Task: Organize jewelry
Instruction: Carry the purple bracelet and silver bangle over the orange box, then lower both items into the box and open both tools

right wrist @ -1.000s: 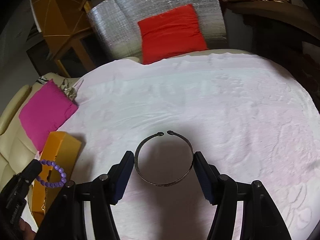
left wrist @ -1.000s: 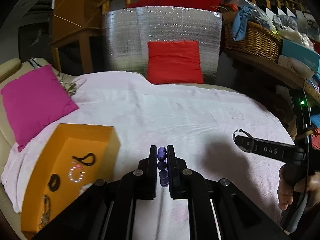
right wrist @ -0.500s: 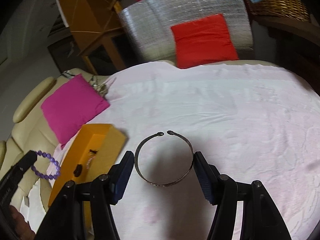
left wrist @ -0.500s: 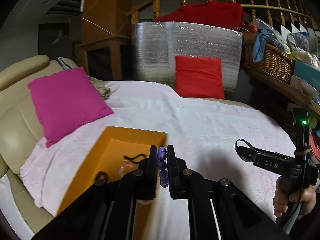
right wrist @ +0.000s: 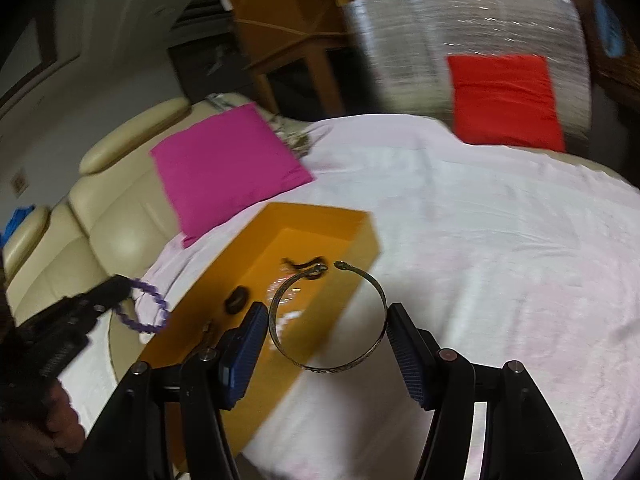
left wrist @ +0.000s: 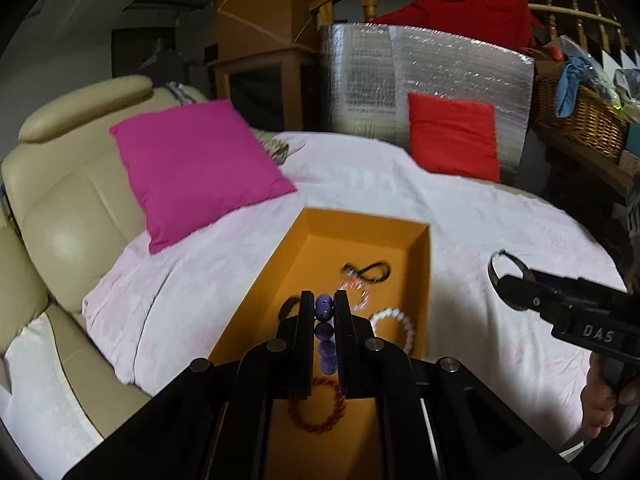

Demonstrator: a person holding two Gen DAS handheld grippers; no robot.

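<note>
Writing: raised letters "DAS" on the black body of the right hand-held gripper, read in the left wrist view; no other legible text.
Left hand-held gripper: fingers nearly together, pinching a purple beaded bracelet that hangs above the box; in the right wrist view the loop dangles at the box's left side.
Right hand-held gripper: fingers set wide, clamping an open metal cuff bangle by its two sides, gap end pointing away, held over the box's right edge.
Box: open orange rectangular cardboard box resting on the sheet.
Box contents: a black cord loop, a white bead bracelet, a dark red bead bracelet, a small dark ring, a blurred sparkly piece.
Surface: a pale pink sheet spread over a cream leather sofa.
Cushions: magenta square cushion at left, red cushion at the far end against a silver foil panel.
Room: wooden banister, wooden cabinet, wicker basket of clothes on a shelf at right.
</note>
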